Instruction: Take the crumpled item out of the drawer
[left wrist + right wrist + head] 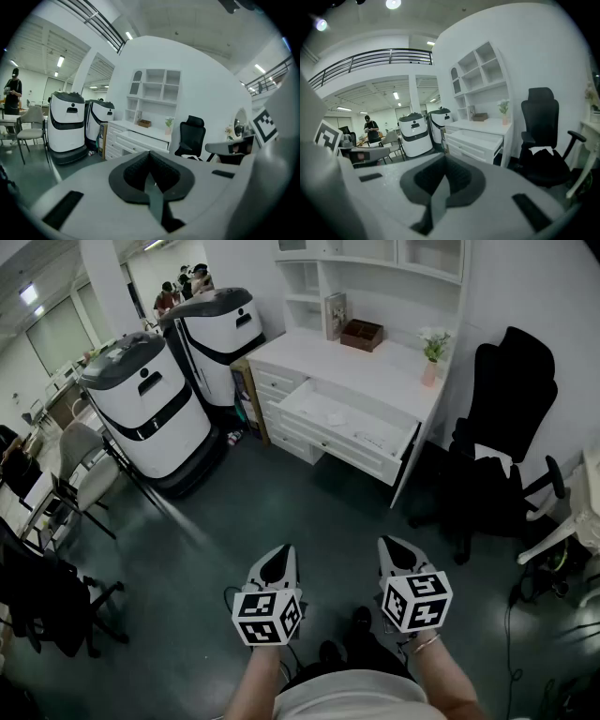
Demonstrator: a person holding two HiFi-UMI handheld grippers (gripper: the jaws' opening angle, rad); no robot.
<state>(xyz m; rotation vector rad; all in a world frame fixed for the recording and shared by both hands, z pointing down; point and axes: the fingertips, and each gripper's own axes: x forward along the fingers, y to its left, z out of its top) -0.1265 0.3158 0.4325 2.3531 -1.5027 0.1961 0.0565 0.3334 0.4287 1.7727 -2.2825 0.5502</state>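
Two rounded, glossy white machines (150,413) with dark bands stand at left. The left gripper (277,565), a smooth white shell with ribbed black pads, has its jaws pressed together on nothing. The open drawer (352,454) of the white panelled desk (375,362) holds the crumpled item (335,416), a small, pale, wrinkled lump on the drawer floor. Only the head view shows it; both gripper views see the drawer side-on. The right gripper (395,555) is likewise closed and empty. A black padded office chair (497,446) stands at right.

Bright ceiling lights (393,3), fisheye-warped edges, perhaps slightly soft.
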